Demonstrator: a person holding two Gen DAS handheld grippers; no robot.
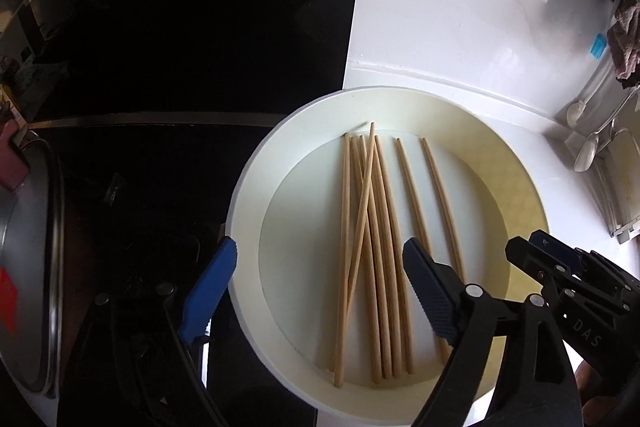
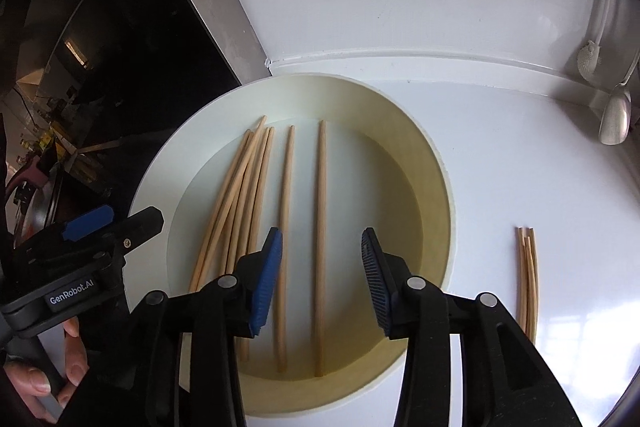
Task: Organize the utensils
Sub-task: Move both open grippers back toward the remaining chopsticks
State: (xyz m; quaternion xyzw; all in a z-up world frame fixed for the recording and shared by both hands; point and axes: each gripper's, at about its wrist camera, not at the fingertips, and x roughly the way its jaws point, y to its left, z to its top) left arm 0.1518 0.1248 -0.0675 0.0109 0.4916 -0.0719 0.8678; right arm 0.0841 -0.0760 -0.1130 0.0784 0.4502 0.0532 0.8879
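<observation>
A glossy white surface point(image 2: 500, 167) carries a round cream plate point(image 2: 436, 187) of long wooden chopsticks point(image 2: 320, 227), lengthwise away from both tongs. The left tongs point(image 1: 320, 291) hang wide apart, empty, over the crossed bunch; the right tongs point(image 2: 322, 279), partly apart and empty, straddle the rightmost stick, nearer the small bundle of chopsticks point(image 2: 528, 279) lying off the plate.

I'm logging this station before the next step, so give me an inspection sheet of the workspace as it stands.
Surface: white countertop, glossy.
Job's things: loose chopsticks lying in the round plate; a small bundle of chopsticks on the counter to the plate's right.
Clutter: spoons and a white brush at far right; cloth.
Grippers: left tool open, empty; right tool open, over the plate, empty.
Cables: nothing seen.
Surroundings: dark glass panel; metal pot at left.
</observation>
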